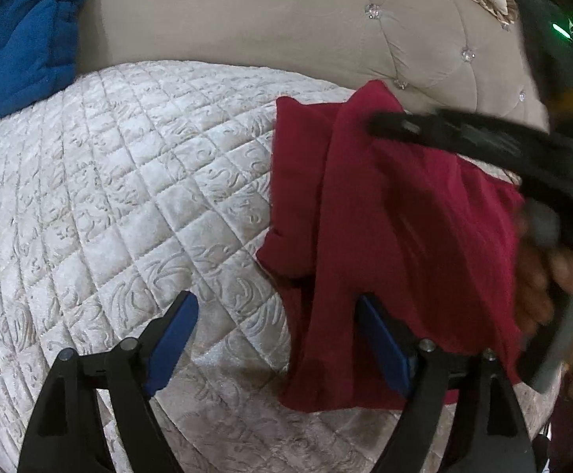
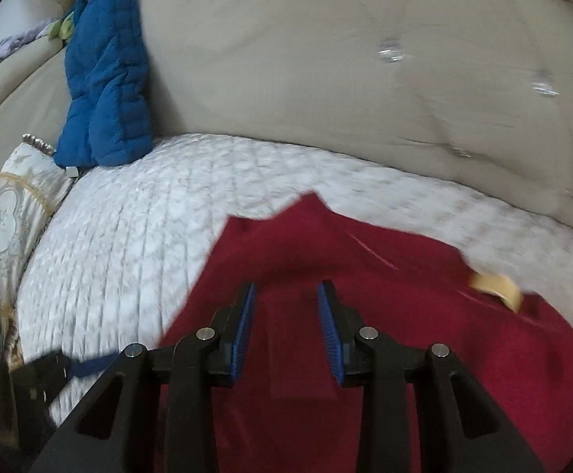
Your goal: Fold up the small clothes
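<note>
A dark red garment lies partly folded on the white quilted bed cover. It also shows in the right wrist view. My left gripper is open just above the cover, its right finger against the garment's near left edge, with nothing between the pads. My right gripper is open a moderate width over the middle of the garment and holds nothing. In the left wrist view the right gripper reaches in from the right over the garment, blurred.
A beige tufted headboard rises behind the bed. A blue quilted jacket leans against it at the left. A patterned pillow lies at the left edge. A tan roll of tape sits by the garment's right side.
</note>
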